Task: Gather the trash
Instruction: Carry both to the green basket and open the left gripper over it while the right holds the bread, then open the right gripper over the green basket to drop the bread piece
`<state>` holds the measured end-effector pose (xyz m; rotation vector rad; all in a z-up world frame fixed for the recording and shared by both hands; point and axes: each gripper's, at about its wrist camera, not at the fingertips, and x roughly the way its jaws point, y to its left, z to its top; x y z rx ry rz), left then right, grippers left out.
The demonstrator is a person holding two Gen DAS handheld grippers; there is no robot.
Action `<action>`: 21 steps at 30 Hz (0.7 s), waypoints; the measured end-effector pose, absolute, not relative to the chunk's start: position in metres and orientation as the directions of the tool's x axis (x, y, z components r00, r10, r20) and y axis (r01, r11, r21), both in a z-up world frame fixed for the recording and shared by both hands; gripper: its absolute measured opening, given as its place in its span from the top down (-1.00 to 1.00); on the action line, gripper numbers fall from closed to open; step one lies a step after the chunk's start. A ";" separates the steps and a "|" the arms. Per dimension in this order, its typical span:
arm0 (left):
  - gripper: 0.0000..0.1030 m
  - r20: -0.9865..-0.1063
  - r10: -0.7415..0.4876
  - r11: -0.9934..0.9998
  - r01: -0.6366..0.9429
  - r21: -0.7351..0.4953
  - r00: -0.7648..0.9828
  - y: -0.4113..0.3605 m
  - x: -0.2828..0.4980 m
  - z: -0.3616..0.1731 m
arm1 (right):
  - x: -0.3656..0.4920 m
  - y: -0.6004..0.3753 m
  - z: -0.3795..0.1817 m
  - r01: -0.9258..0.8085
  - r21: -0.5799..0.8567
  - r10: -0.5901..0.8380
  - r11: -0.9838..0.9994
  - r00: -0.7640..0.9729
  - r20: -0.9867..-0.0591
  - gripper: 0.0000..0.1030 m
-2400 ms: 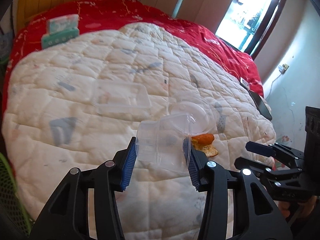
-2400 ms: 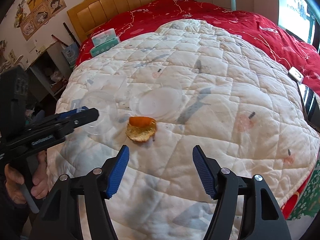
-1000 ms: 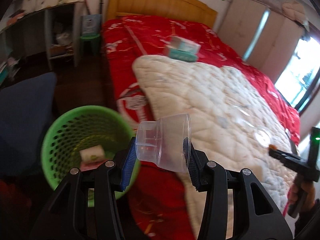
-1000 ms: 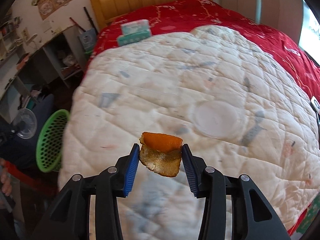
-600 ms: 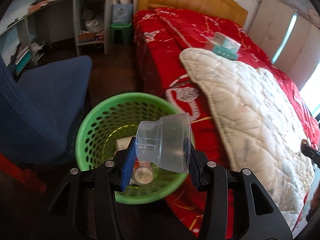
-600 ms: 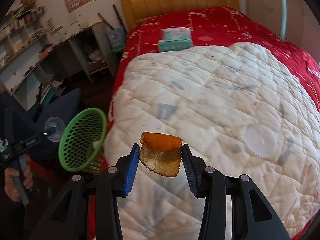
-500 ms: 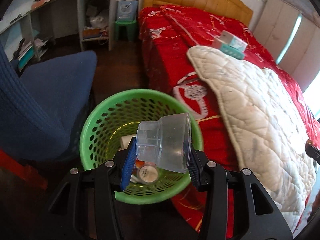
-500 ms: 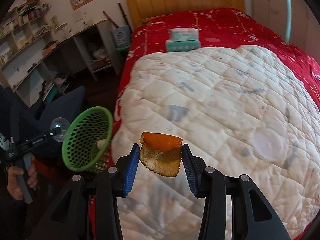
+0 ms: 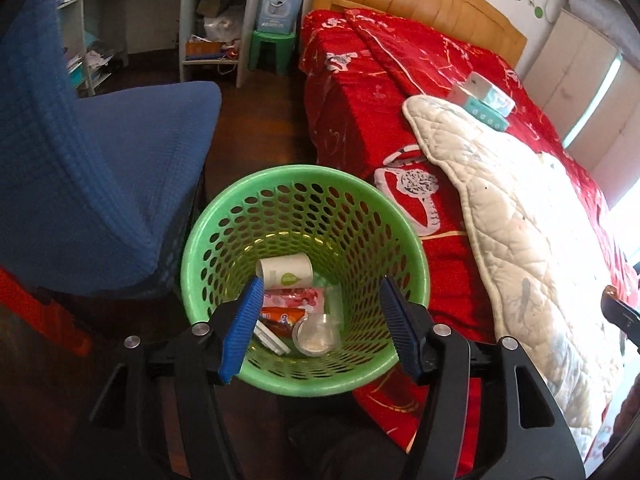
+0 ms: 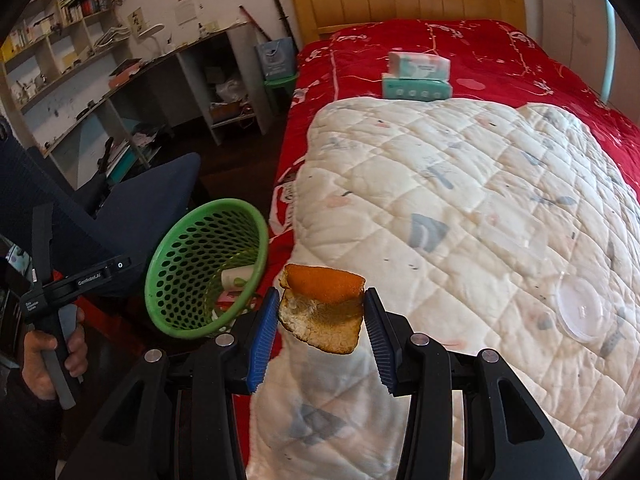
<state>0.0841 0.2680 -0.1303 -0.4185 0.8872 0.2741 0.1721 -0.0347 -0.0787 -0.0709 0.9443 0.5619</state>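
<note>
Peel (image 10: 322,308) sat clamped in the right hand-held gripper (image 10: 320,330), right of the basket (image 10: 172,280); the left hand-held gripper (image 9: 320,330) gaped empty above it.

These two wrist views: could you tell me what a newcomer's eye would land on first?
Probably the green basket on the dark floor beside the red bed, directly under the open left gripper, with a clear cup and wrappers inside. Next, the orange peel clamped in the right gripper, held above the edge of the white quilt.
</note>
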 end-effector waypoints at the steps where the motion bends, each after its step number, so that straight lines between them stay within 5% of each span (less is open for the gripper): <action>1: -0.17 -0.792 0.064 0.885 -0.401 -0.236 0.607 0.268 0.081 -0.129 | 0.172 -0.030 -0.079 -0.492 0.182 0.428 0.852 0.451 -0.783 0.18; 21: -0.27 -0.758 0.161 0.858 -0.469 -0.209 0.633 0.288 0.020 -0.105 | 0.172 0.095 -0.100 -0.639 0.216 0.509 0.739 0.318 -0.800 0.18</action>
